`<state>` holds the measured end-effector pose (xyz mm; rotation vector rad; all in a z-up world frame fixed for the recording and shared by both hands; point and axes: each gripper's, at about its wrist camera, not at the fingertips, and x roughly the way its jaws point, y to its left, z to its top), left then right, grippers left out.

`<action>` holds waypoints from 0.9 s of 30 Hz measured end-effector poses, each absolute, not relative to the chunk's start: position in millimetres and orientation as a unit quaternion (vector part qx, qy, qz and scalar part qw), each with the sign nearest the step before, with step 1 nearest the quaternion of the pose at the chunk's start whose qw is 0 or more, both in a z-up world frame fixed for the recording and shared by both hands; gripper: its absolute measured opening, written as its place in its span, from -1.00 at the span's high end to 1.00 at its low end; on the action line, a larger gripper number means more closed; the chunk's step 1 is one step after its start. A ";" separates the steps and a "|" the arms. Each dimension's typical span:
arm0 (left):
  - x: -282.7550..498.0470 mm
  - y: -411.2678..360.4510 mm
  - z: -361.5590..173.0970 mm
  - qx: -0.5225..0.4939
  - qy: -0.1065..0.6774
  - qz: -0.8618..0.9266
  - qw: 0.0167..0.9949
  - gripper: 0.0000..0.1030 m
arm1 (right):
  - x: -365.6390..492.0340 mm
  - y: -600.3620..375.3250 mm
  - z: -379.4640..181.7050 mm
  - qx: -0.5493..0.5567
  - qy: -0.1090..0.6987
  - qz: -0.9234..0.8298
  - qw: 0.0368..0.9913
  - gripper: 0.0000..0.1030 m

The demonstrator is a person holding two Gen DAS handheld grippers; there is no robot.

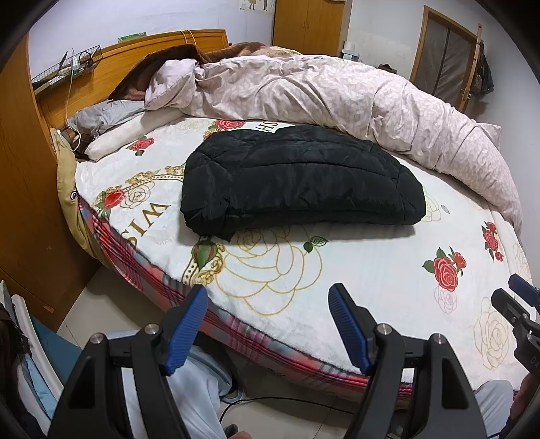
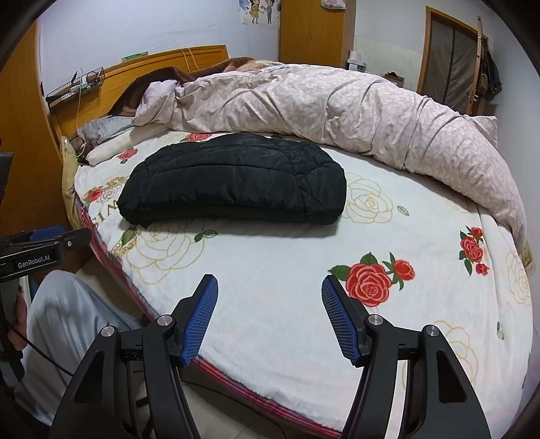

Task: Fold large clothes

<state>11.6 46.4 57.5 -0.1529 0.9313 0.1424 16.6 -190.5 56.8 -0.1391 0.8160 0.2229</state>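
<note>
Bedroom, pale walls, tiled floor. Far left: wooden side panel (image 1: 20, 189), then a wooden headboard (image 1: 141, 57) with a wire basket (image 1: 72, 64) hung on it and a white cable trailing down. Below the headboard a grey pillow (image 1: 108, 113) and a white pillow (image 1: 111, 143). The bed carries a white rose-print blanket (image 1: 354, 266) with gold lettering; a red plaid sheet edge (image 1: 236, 324) shows along its near side.

Black padded jacket (image 1: 297, 179) lies folded into a thick bundle mid-bed, on the blanket, well apart from both grippers; its far edge sits just beside the rumpled pinkish duvet (image 1: 337, 94), which runs along the far side of the bed. A brown blanket (image 1: 175, 55) is bunched at the head end.

Back wall: wooden wardrobe (image 1: 310, 23), then a framed dark door (image 1: 442, 54) at right, bags hanging beside it.

Left gripper (image 1: 268, 293) hangs over the near bed edge, blue pads spread, nothing between. Right gripper (image 2: 268, 283) over the blanket, pads spread, empty. Person's light trousers (image 2: 64, 314) at lower left.
</note>
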 end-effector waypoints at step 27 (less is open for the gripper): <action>12.1 47.1 57.6 -0.073 0.450 0.069 0.887 -0.48 | 16.9 -190.9 56.2 -0.069 0.396 0.110 0.909 -0.25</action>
